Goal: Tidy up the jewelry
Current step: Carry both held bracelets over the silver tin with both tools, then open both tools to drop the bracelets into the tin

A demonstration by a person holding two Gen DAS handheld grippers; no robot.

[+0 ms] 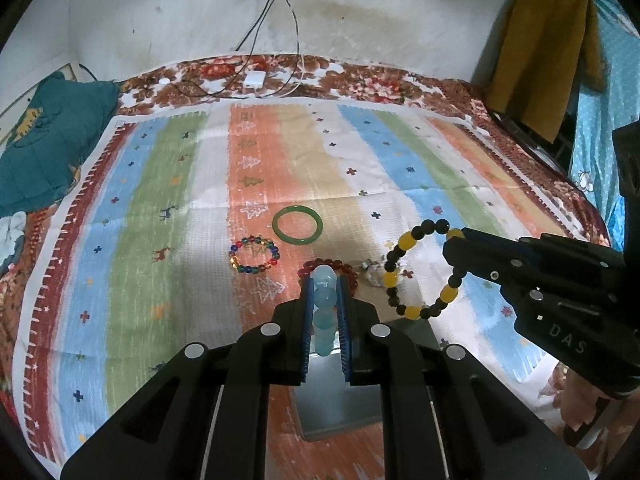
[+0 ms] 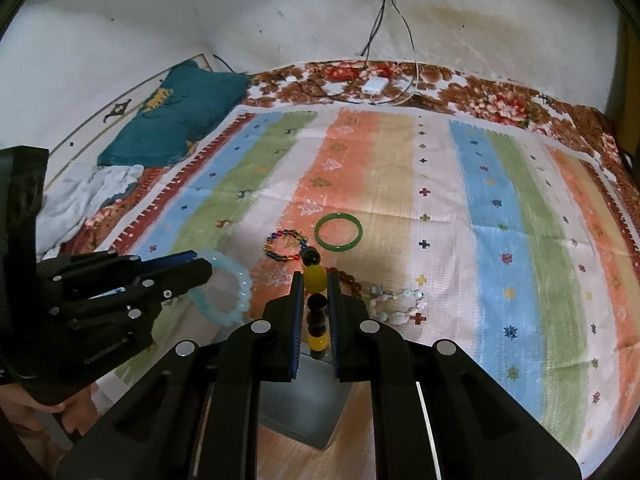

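While the left gripper (image 1: 325,280) is clamped on a pale blue bead bracelet (image 1: 324,312), its translucent round beads stacked between the blue pads at lower centre of the left wrist view, the right gripper (image 2: 314,280) pinches a bracelet of yellow and black beads (image 2: 314,278). On the striped bedspread (image 1: 160,184) just beyond both lie a green bangle (image 1: 297,225), a multicoloured bead bracelet (image 1: 254,254), a red bead bracelet (image 1: 352,270) and a white bead strand (image 2: 396,304). A grey box (image 2: 304,408) sits below the grippers.
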